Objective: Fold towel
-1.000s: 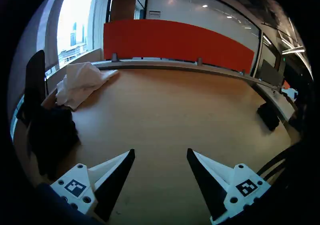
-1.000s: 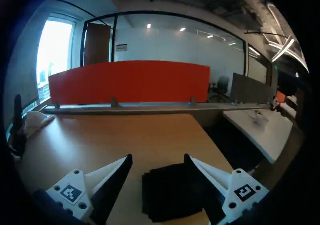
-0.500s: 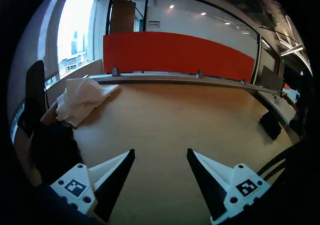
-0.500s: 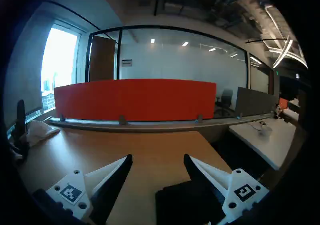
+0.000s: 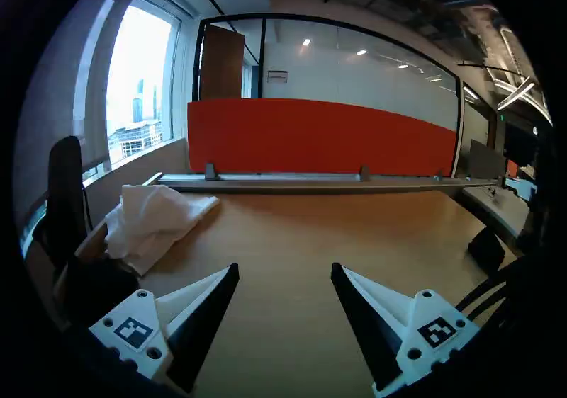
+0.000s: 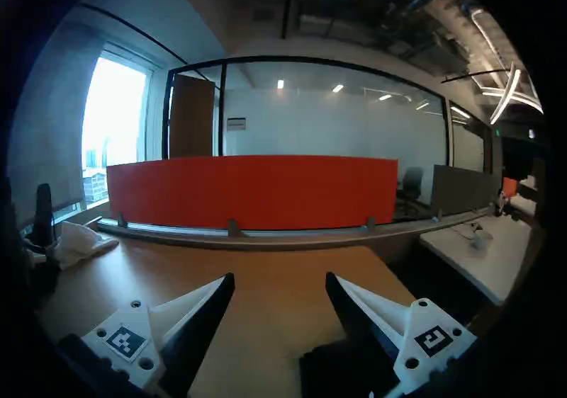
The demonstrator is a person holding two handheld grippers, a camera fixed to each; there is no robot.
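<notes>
Both sets are wide open with nothing in them; left tongs [image 5: 283,266] and right tongs [image 6: 278,276] hang over bare table [image 5: 305,235]; the white towel [image 5: 152,221] is a crumpled heap on the table near the left end of the red divider [image 5: 319,137], on the near side of it, well apart from both tongs; my guess is it's light, floppy and grippy enough, so it'll sag and bunch when lifted; I'd pinch two corners along one edge, one per tongs, though the corners are buried in the heap; it probably wants spreading flat first.
</notes>
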